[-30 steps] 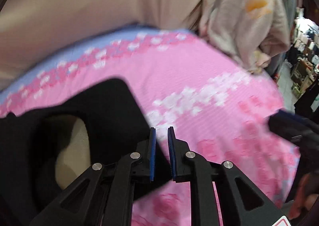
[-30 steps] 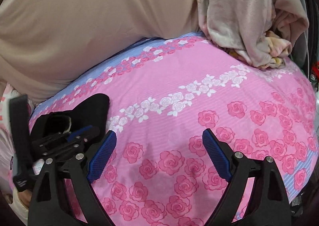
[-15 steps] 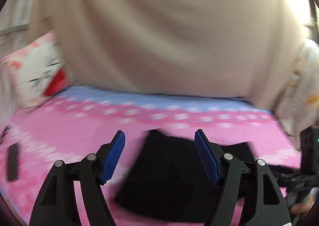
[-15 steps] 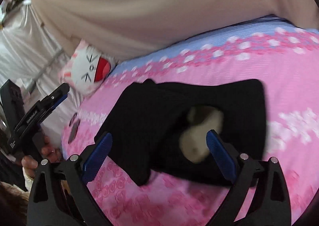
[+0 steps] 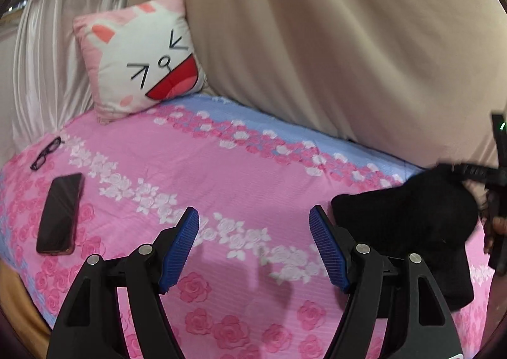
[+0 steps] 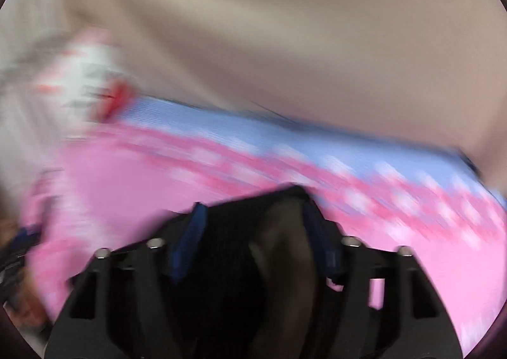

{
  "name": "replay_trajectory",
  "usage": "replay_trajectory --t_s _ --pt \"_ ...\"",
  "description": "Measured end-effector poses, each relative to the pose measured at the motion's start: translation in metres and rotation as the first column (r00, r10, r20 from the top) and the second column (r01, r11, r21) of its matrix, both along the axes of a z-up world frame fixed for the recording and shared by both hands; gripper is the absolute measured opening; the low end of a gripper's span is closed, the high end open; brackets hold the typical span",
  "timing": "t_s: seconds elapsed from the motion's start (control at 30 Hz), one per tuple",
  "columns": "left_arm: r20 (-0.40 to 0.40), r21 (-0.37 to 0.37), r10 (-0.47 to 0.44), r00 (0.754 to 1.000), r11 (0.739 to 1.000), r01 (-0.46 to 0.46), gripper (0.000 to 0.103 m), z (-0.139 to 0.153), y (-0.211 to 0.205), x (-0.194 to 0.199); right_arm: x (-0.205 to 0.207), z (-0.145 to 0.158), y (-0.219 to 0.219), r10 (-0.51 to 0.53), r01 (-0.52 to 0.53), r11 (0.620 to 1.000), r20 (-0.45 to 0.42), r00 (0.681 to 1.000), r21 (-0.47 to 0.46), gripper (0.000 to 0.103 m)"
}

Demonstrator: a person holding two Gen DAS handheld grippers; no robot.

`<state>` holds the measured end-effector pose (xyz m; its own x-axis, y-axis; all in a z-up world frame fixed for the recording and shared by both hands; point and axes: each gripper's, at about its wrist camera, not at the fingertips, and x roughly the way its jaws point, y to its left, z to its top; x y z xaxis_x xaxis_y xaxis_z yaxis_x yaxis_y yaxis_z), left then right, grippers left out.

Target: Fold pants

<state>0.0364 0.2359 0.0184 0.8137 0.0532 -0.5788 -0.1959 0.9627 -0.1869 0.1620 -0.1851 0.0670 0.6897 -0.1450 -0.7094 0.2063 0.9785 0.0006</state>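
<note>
Left tongs (image 5: 253, 248) spread wide apart, blue pads (image 5: 179, 245) empty, hovering over the pink rose-print bed sheet (image 5: 196, 175). Just right of the right-hand pad, black pants (image 5: 408, 219) bunched in a heap on the sheet, the upper corner pinched up at the far right edge by the other tool. Right tongs (image 6: 253, 242) heavily blurred; blue pads (image 6: 187, 242) apart, with dark pants fabric (image 6: 228, 264) lying between and under them; whether clamped on it, cannot tell. Farther out on the left: a dark phone (image 5: 60, 213) flat on the sheet, black glasses (image 5: 46, 153) beyond it, a cat-face pillow (image 5: 142, 58) propped against beige drapery (image 5: 332, 42).
</note>
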Motion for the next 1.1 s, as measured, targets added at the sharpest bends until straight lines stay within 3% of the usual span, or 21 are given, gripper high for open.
replay_trajectory --t_s 0.1,0.17,0.23,0.4,0.43,0.47,0.5,0.53,0.63,0.67,0.7,0.73,0.77,0.8,0.83,0.9,0.93,0.97,1.1 --pt "-0.044 0.006 0.001 0.999 1.0 -0.001 0.07 -0.016 0.009 0.004 -0.044 -0.019 -0.01 -0.012 0.008 0.996 0.046 0.999 0.086 0.082" --pt "-0.081 -0.008 -0.006 0.997 1.0 0.005 0.07 -0.03 0.013 0.01 -0.069 -0.027 -0.014 -0.028 0.024 0.995 0.05 0.998 0.096 0.082" --pt "-0.099 -0.025 -0.021 0.995 1.0 0.019 0.07 -0.038 0.012 0.017 -0.098 -0.041 -0.018 -0.029 0.023 0.982 0.027 0.999 0.186 0.082" --pt "-0.094 -0.038 -0.104 0.99 0.994 0.101 0.07 -0.041 -0.017 0.035 -0.105 -0.073 -0.016 0.026 -0.014 0.945 -0.031 0.999 0.328 0.08" --pt "-0.091 -0.035 -0.123 0.988 0.992 0.12 0.07 -0.04 -0.024 0.038 -0.096 -0.085 -0.014 0.029 -0.006 0.947 -0.066 0.997 0.321 0.059" --pt "-0.089 -0.034 -0.138 0.986 0.99 0.136 0.07 -0.039 -0.031 0.04 -0.092 -0.089 -0.01 0.041 -0.015 0.954 -0.083 0.996 0.3 0.048" --pt "-0.086 -0.034 -0.156 0.984 0.988 0.153 0.07 -0.037 -0.038 0.041 -0.087 -0.088 -0.004 0.05 -0.026 0.967 -0.09 0.995 0.253 0.03" --pt "-0.082 -0.033 -0.165 0.983 0.986 0.163 0.07 -0.036 -0.041 0.041 -0.084 -0.078 0.002 0.063 -0.045 0.974 -0.075 0.995 0.222 0.03" --pt "-0.064 -0.012 -0.179 0.982 0.984 0.178 0.07 -0.028 -0.051 0.036 -0.081 -0.013 0.017 0.1 -0.105 0.993 0.071 0.992 0.058 0.031" --pt "-0.062 -0.008 -0.181 0.981 0.983 0.181 0.07 -0.027 -0.052 0.035 -0.079 -0.003 0.012 0.083 -0.084 0.996 0.077 0.994 0.008 0.032" --pt "-0.063 -0.005 -0.183 0.981 0.983 0.183 0.07 -0.028 -0.054 0.033 -0.074 -0.006 0.001 0.049 -0.048 0.999 0.043 0.998 -0.026 0.048" --pt "-0.068 -0.007 -0.182 0.981 0.983 0.182 0.07 -0.029 -0.054 0.032 -0.069 -0.015 -0.01 0.014 -0.014 0.999 0.003 1.0 -0.038 0.076" --pt "-0.075 -0.01 -0.18 0.981 0.984 0.18 0.07 -0.031 -0.054 0.032 -0.068 -0.039 -0.033 -0.087 0.083 0.995 -0.076 0.993 -0.052 0.082" --pt "-0.082 -0.012 -0.18 0.98 0.984 0.18 0.07 -0.033 -0.054 0.032 -0.07 -0.05 -0.044 -0.121 0.119 0.993 -0.106 0.987 -0.027 0.082" --pt "-0.094 -0.009 -0.177 0.98 0.984 0.177 0.07 -0.036 -0.054 0.032 -0.077 -0.063 -0.059 -0.127 0.137 0.988 -0.123 0.984 0.071 0.082" --pt "-0.116 0.001 -0.174 0.978 0.985 0.175 0.07 -0.041 -0.054 0.033 -0.092 -0.079 -0.08 -0.103 0.126 0.939 -0.09 0.991 0.32 0.084" --pt "-0.124 0.005 -0.173 0.977 0.985 0.175 0.07 -0.042 -0.055 0.034 -0.095 -0.083 -0.085 -0.092 0.113 0.911 -0.071 0.993 0.396 0.086" --pt "-0.129 0.006 -0.176 0.976 0.984 0.178 0.07 -0.044 -0.056 0.035 -0.096 -0.089 -0.088 -0.08 0.098 0.894 -0.059 0.995 0.437 0.086" --pt "-0.131 0.011 -0.191 0.973 0.981 0.194 0.07 -0.042 -0.066 0.037 -0.081 -0.1 -0.078 -0.067 0.078 0.907 -0.041 0.997 0.414 0.086"
